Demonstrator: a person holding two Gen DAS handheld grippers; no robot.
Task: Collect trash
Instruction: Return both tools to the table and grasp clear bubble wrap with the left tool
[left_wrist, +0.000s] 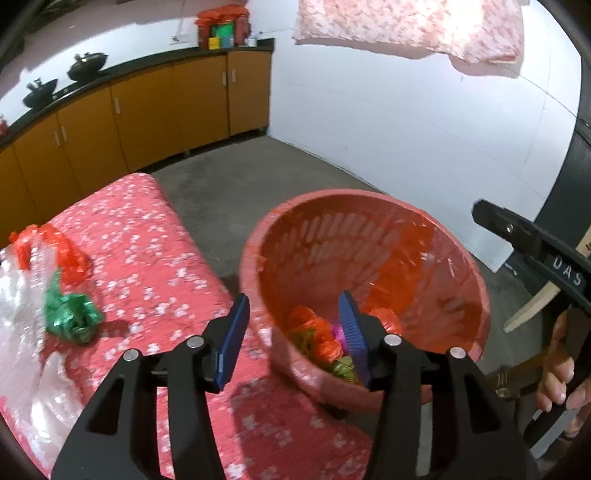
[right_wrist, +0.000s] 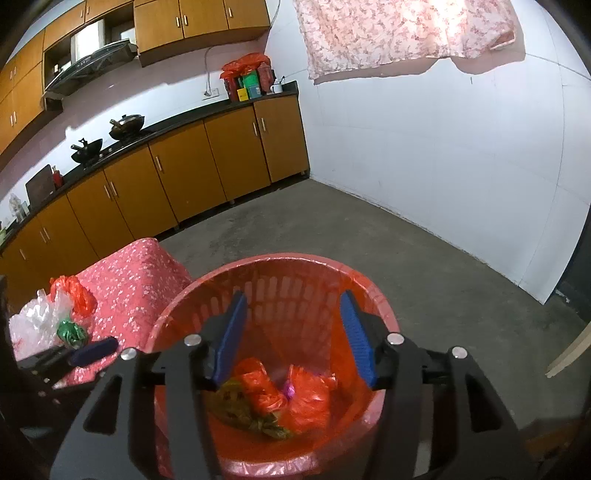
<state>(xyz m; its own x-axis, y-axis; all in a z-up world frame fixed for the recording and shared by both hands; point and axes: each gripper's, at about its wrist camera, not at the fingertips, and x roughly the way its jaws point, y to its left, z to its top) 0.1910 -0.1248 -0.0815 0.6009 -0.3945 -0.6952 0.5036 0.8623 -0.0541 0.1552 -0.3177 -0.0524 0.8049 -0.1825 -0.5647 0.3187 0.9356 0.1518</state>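
A red slatted trash basket (left_wrist: 436, 236) (right_wrist: 192, 295) lined with a red bag stands on the floor beside the table. It holds crumpled orange, green and pink bags (right_wrist: 280, 402). My left gripper (left_wrist: 293, 332) is open and empty over the basket's near rim and the table edge. My right gripper (right_wrist: 293, 332) is open and empty right above the basket. On the table lie a green crumpled bag (left_wrist: 72, 317) (right_wrist: 70, 332), an orange bag (left_wrist: 55, 251) (right_wrist: 75, 295) and clear plastic (left_wrist: 18, 302) (right_wrist: 33, 325).
The table has a red flowered cloth (left_wrist: 147, 251) (right_wrist: 140, 273). Brown kitchen cabinets (right_wrist: 184, 177) with woks on the counter run along the far wall. The floor (right_wrist: 406, 251) is grey concrete by a white wall. The right gripper's body (left_wrist: 535, 251) shows at the left view's right edge.
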